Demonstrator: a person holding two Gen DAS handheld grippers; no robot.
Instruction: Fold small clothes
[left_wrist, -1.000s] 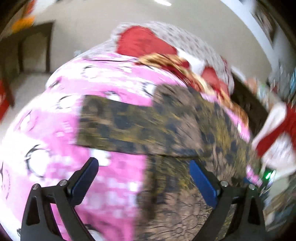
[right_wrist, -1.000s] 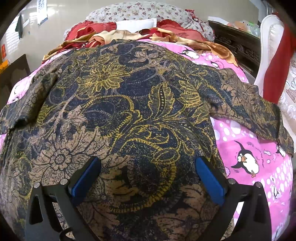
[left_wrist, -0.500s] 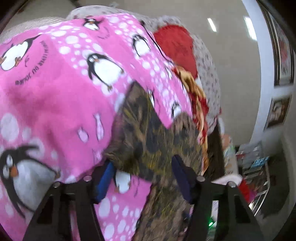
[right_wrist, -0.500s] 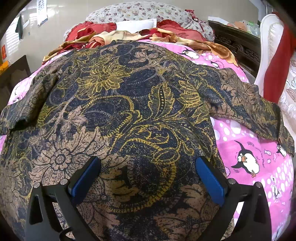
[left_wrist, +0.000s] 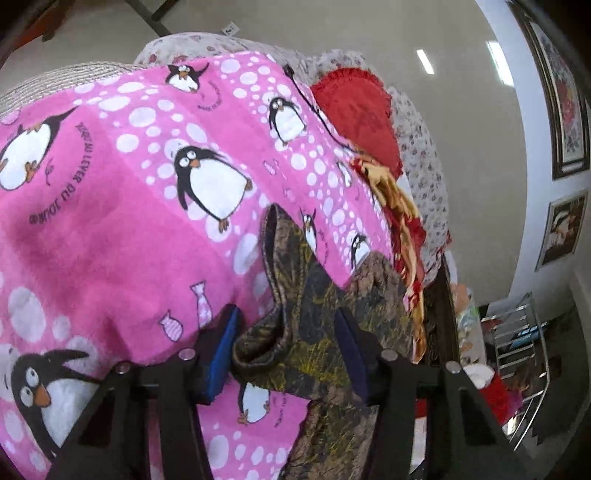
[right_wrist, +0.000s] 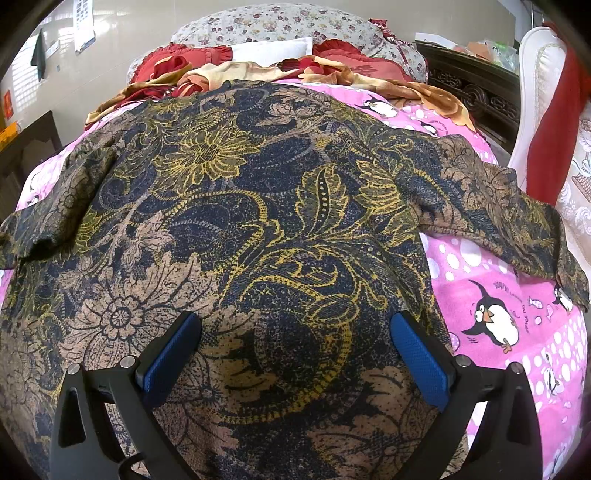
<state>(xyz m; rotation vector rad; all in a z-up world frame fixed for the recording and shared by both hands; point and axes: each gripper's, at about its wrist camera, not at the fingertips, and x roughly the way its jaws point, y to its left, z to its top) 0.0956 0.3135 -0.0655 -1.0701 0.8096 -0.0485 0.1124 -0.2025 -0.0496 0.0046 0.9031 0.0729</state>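
Note:
A dark shirt (right_wrist: 258, 206) with gold and tan flower print lies spread flat on a pink penguin blanket (right_wrist: 491, 273). Its sleeves stick out to both sides. In the left wrist view my left gripper (left_wrist: 288, 350) is rolled and low over the shirt's left sleeve (left_wrist: 295, 295). Its jaws are closing, with the bunched cuff between the blue pads (left_wrist: 221, 354). The fabric is rumpled there, and I see no firm pinch. My right gripper (right_wrist: 295, 354) hangs open over the shirt's lower body, nothing between its pads.
Red pillows (right_wrist: 184, 62) and a gold and red cloth (right_wrist: 369, 77) lie at the bed's head. A dark carved headboard (right_wrist: 476, 92) and a white chair (right_wrist: 539, 110) with red cloth stand on the right. A metal rack (left_wrist: 517, 347) stands beyond the bed.
My left gripper swung to the sleeve's end, sank, rolled, and its jaws narrowed around the cuff, which now bunches between them. The right gripper and the shirt's body stayed still.

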